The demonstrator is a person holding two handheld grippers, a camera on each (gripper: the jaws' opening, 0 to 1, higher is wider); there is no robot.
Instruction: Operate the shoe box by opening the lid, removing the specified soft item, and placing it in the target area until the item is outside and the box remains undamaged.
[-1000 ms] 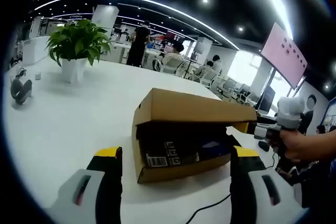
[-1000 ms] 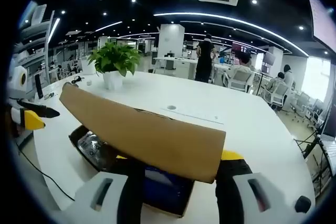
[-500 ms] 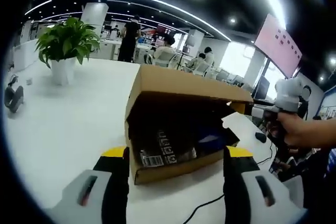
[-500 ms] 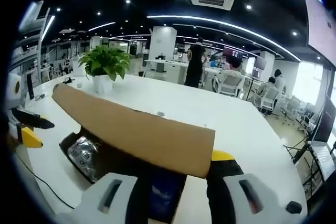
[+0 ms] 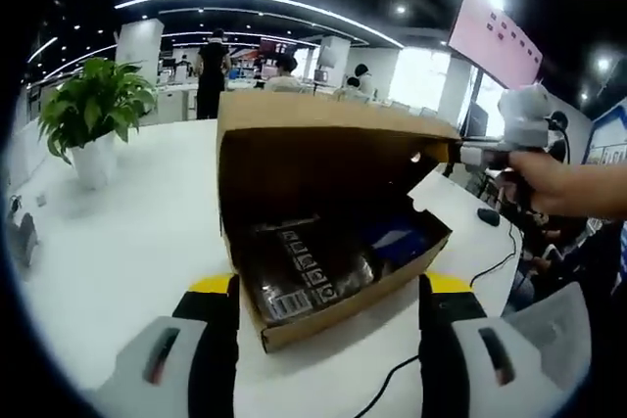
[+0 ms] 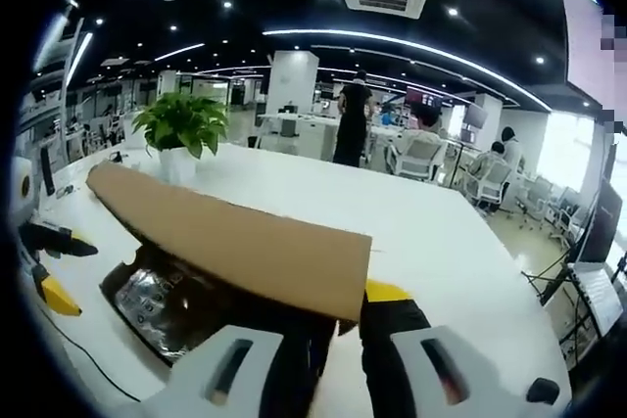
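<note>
A brown cardboard shoe box (image 5: 323, 315) lies on the white table (image 5: 127, 242) with its lid (image 5: 333, 116) lifted up and back. Inside I see a dark plastic-wrapped item with a barcode label (image 5: 299, 266) and something blue (image 5: 397, 242). My left gripper (image 5: 328, 296) stands open just in front of the box, one jaw to each side of it. My right gripper (image 5: 460, 154), held by a hand (image 5: 549, 183), is shut on the lid's front corner. In the right gripper view the lid (image 6: 225, 242) crosses the picture and my right gripper (image 6: 338, 315) pinches its edge. The left gripper (image 6: 49, 266) shows at the left.
A potted green plant (image 5: 93, 110) stands at the far left of the table. A black cable (image 5: 392, 379) runs by the box's near corner, and a dark mouse (image 5: 487, 214) lies to the right. Behind are office desks, chairs and people (image 6: 350, 119).
The lid has swung higher, exposing more of the box's inside. The right gripper's jaws have narrowed onto the lid's edge. The left gripper's view has come closer to the box.
</note>
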